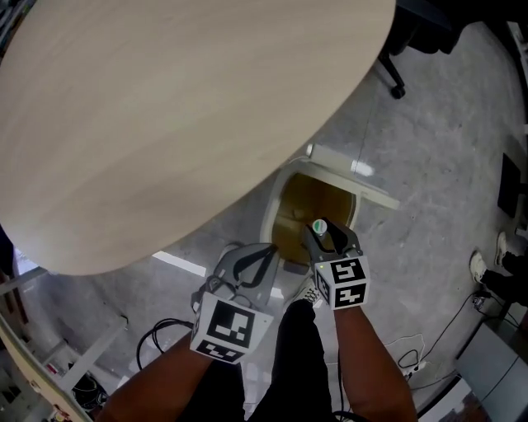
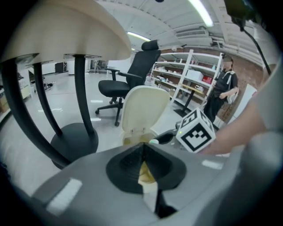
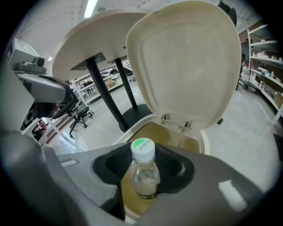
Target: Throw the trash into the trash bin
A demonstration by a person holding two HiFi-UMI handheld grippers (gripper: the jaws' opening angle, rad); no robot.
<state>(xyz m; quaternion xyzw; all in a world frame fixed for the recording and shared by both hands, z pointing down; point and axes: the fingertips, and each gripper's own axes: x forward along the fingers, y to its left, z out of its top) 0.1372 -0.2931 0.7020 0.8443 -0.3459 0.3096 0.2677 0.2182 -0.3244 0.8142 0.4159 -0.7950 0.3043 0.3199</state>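
Bright indoor light is cast by ceiling strips (image 2: 200,12); glare is seen on the floor (image 1: 177,262) below the table (image 1: 165,115). Gripper views are bowed and dark-cornered.

Clear bottle (image 3: 143,174), green-and-white cap (image 3: 142,148), cream trash bin (image 3: 185,66), black-and-white marker cubes (image 1: 341,282)

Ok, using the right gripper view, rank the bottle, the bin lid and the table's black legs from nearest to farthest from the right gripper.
1. bottle: gripped between the jaws, bottom centre.
2. bin lid: raised open just ahead, upper right.
3. table legs: behind the lid, to its left.
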